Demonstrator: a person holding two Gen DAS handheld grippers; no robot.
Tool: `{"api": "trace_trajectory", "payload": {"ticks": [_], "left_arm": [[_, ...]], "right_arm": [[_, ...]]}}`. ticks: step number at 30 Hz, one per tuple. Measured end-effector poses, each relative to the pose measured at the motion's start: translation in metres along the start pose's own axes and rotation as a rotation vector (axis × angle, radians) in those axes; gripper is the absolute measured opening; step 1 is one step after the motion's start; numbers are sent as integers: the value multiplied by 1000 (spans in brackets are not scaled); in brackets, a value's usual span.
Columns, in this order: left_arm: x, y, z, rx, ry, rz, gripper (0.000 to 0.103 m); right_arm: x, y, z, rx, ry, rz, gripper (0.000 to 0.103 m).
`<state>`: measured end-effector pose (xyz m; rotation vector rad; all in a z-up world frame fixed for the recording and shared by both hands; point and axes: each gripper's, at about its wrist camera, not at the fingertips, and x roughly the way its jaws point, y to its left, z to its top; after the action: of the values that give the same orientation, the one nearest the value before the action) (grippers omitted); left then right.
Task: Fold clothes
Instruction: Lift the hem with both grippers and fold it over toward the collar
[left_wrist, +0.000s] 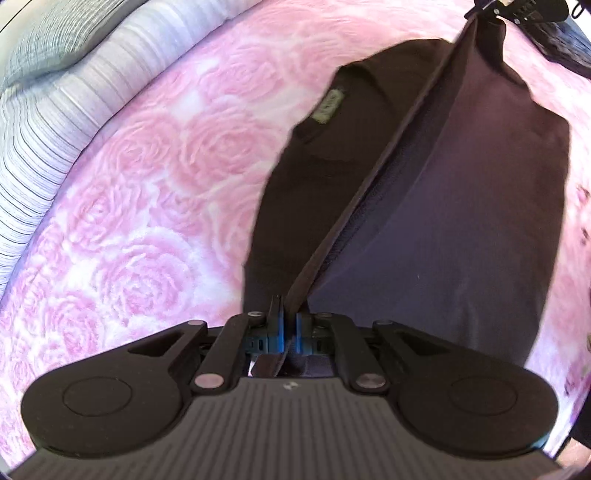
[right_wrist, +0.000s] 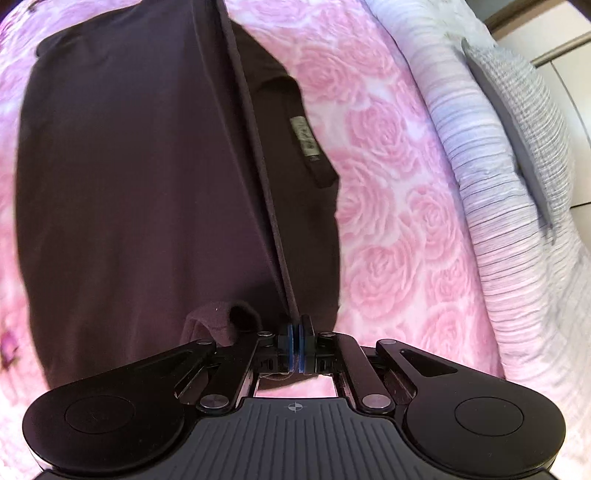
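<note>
A dark purple-black shirt (left_wrist: 461, 206) hangs stretched between both grippers above a pink rose-patterned bedspread (left_wrist: 140, 192). My left gripper (left_wrist: 290, 317) is shut on one end of its taut hem edge. The other end runs up to my right gripper (left_wrist: 517, 11), small at the top right. A grey-green neck label (left_wrist: 328, 105) shows on the lower layer lying on the bed. In the right wrist view my right gripper (right_wrist: 295, 332) is shut on the same shirt (right_wrist: 129, 166), the hem rising straight away from its pads. The label (right_wrist: 304, 138) shows beside the hem.
A pale striped duvet (left_wrist: 44, 147) is bunched along the bed's far side, with a grey checked pillow (left_wrist: 40, 40) on it. The same duvet (right_wrist: 491, 184) and pillow (right_wrist: 524, 122) sit at the right in the right wrist view. Pale cupboard doors (right_wrist: 565, 48) stand behind.
</note>
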<state>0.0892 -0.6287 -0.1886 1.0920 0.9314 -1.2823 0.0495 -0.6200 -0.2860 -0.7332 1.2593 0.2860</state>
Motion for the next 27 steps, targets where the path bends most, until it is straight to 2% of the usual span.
{"api": "trace_trajectory", "payload": {"ticks": [8,13,16,17,19,21,22,24,27], "left_arm": [[51,38,27,-83,35,-6,4],[83,52,31,-136,69,-1,5],[98,55,32,-164,84,21,10],[101,56,31,-180,87,32,15],[103,64,30,-241,82,67,22],[99,74,28,-296,68,106,23],[96,80,26,-327,62,129,23],[89,89,19,-388,47,160,21],[79,91,9,-456,27,187,21]], "right_arm": [[62,-54,11,49,6,88,1],[87,-83,10,163,-35,117,1],[103,-89,10,187,-34,133,1],[108,-90,10,196,-35,135,1],[115,-91,9,232,-38,133,7],[116,-99,0,336,-69,114,26],[116,-104,-5,396,-87,104,31],[109,-117,-19,568,-141,85,49],[97,-120,-42,773,-224,123,52]]}}
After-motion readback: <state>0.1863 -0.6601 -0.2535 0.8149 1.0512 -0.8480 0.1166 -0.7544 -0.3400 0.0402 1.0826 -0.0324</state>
